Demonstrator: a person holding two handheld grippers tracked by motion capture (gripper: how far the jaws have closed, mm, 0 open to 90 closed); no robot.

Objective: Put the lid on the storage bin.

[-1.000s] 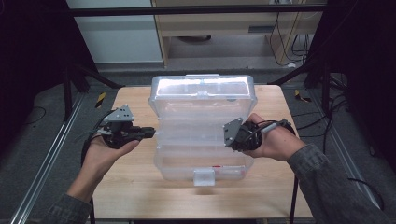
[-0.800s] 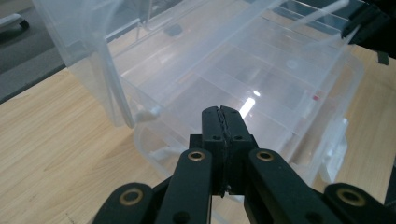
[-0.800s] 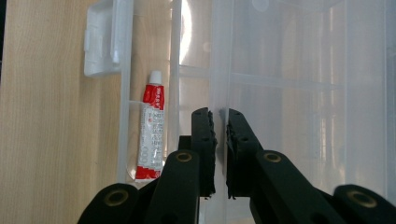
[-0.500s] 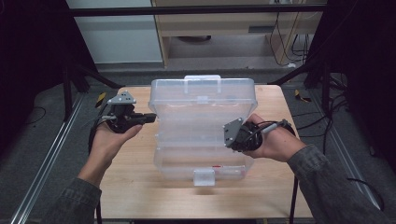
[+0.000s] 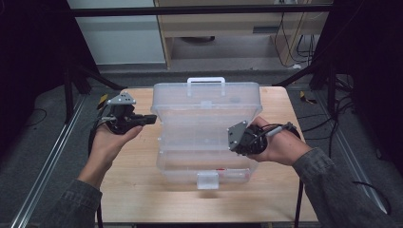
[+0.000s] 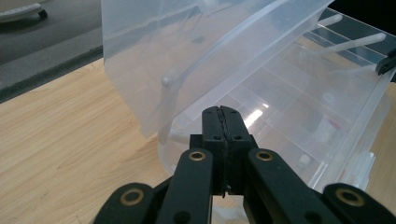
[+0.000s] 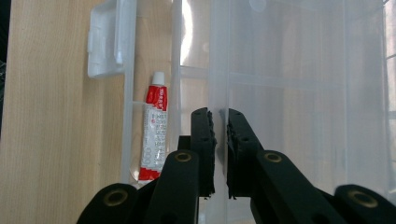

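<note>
Between both tongs (image 5: 151,118) (image 5: 231,137), the clear box (image 5: 204,128) stands.

raised lid (image 5: 205,102) blocks middle, table (image 5: 138,190) sides free

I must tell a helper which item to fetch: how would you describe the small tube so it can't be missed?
On the wooden table stands a clear plastic compartment box with its lid raised. In the narrow front compartment beside the white latch lies a small tube: white with red bands and a white cap, the one coloured thing among clear plastic.
</note>
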